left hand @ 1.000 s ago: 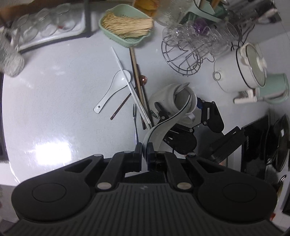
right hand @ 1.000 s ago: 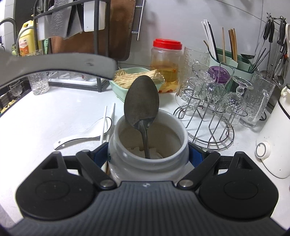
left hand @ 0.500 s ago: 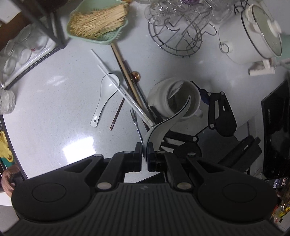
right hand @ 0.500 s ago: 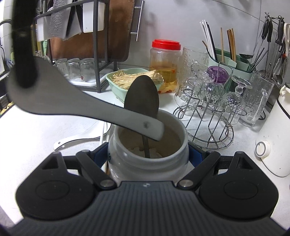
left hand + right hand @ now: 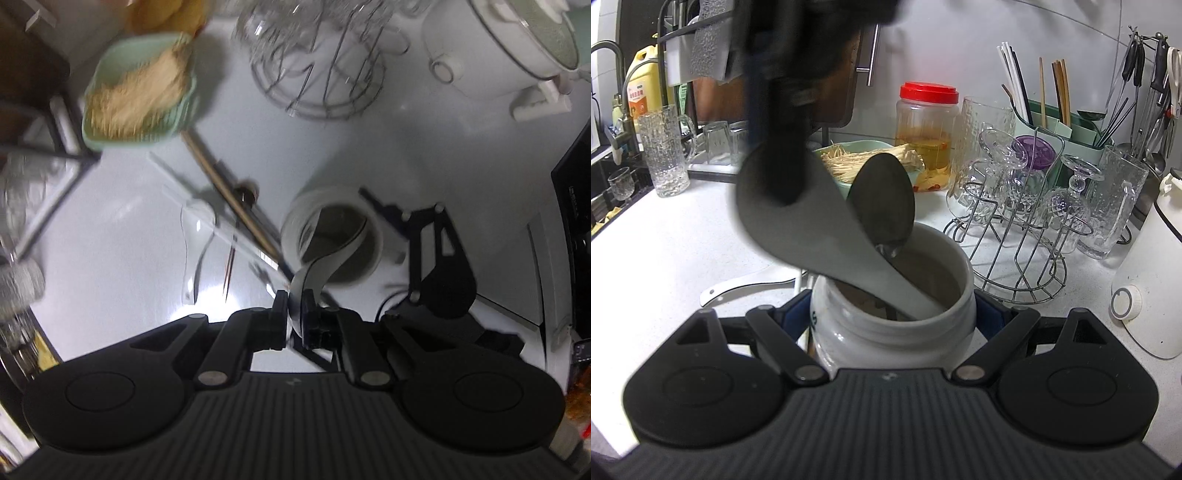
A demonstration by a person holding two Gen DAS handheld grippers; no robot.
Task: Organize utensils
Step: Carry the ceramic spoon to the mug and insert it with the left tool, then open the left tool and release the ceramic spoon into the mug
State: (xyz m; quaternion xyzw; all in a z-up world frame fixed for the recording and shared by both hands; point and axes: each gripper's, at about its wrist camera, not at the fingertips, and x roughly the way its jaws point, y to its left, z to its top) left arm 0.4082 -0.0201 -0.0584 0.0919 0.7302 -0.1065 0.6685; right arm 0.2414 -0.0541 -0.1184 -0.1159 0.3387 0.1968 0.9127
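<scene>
White ceramic spoon [image 5: 325,258], curved in an S-profile, its bowl pinched between the nearly closed jaws of the left gripper [image 5: 294,315] (which points straight down); the jaws have just eased apart slightly, the spoon between them. The handle descends obliquely into the mouth of the white ceramic jar [image 5: 892,328], its end lying against the inner rim. A metal spoon [image 5: 882,201] already stands in the jar, bowl upward. The right gripper [image 5: 894,314] is clamped on the jar, one finger against each side. A second white spoon [image 5: 195,236] and chopsticks [image 5: 225,188] lie on the counter [image 5: 110,258] beside the jar.
</scene>
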